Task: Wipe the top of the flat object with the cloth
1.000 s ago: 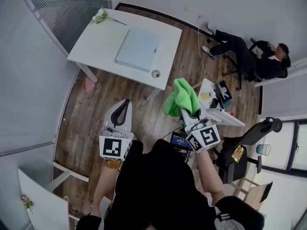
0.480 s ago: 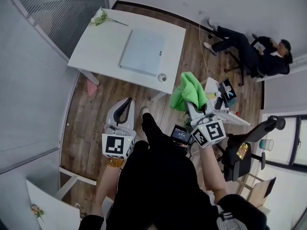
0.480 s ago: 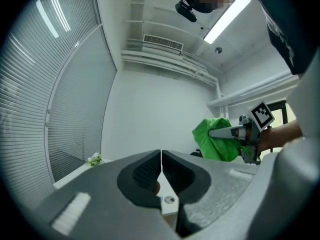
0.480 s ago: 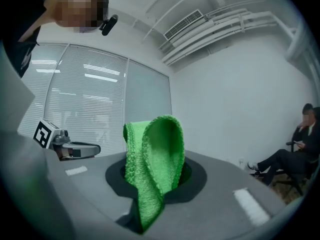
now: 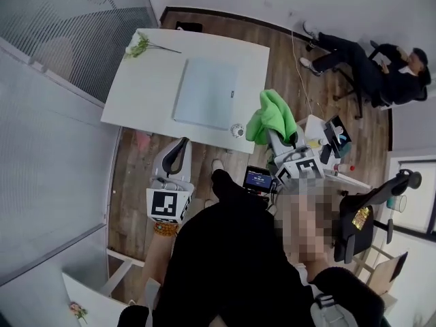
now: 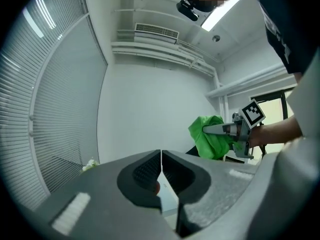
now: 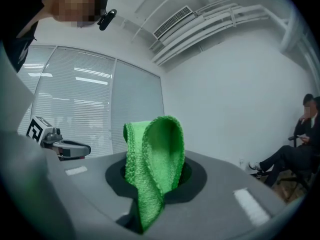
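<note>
A flat pale-blue closed laptop point(image 5: 206, 93) lies on the white table point(image 5: 150, 80) ahead of me. The green cloth point(image 5: 272, 116) hangs bunched from my right gripper point(image 5: 278, 140), whose jaws are shut on it; in the right gripper view the cloth point(image 7: 152, 161) stands up between the jaws. That gripper is off the table's near right corner, above the wooden floor. My left gripper point(image 5: 178, 150) is held short of the table's near edge, its jaws shut with nothing in them. From the left gripper view the right gripper point(image 6: 235, 130) and cloth point(image 6: 210, 136) show at the right.
A white flower sprig point(image 5: 139, 44) lies at the table's far left corner and a small round object point(image 5: 237, 129) near its front edge. A low side table with clutter point(image 5: 325, 138) stands to the right. A person point(image 5: 381, 70) sits in a chair at the far right.
I have stepped closer to the table, which now sits lower and nearer in the head view. Both grippers keep their hold and have come nearer its front edge.
</note>
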### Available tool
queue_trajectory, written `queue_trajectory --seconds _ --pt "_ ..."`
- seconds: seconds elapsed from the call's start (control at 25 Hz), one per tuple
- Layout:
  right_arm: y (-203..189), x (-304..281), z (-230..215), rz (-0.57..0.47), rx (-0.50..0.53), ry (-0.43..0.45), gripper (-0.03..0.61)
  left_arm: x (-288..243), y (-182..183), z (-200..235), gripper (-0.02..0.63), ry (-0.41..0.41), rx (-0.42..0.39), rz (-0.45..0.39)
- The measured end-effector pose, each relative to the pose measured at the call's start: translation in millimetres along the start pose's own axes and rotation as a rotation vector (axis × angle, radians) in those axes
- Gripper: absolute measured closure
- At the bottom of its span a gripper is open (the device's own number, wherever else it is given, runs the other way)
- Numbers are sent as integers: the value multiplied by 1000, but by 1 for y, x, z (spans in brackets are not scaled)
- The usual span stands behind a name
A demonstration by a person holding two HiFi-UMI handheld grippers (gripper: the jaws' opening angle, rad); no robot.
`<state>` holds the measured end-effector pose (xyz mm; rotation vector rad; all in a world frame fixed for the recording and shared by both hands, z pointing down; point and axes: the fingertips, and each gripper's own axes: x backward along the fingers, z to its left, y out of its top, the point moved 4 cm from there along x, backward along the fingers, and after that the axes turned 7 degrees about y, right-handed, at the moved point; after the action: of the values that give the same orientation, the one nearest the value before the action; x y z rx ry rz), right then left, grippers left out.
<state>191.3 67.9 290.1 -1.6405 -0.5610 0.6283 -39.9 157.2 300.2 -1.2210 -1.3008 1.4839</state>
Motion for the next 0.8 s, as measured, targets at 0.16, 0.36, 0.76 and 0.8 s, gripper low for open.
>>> queue_trajectory --seconds 0.16,0.36,0.76,0.8 --pt "-9 -18 -38 6 -15 -11 494 -41 -5 -3 611 -21 -33 25" --pt "-31 -48 -81 39 -43 -27 494 -74 -12 0 611 -21 -34 68" --pt "-70 -95 -118 170 -71 -46 494 -118 -44 39 611 -33 -51 167" --pt "-73 -102 -122 186 -60 -46 494 -124 -49 44 611 -36 -52 173"
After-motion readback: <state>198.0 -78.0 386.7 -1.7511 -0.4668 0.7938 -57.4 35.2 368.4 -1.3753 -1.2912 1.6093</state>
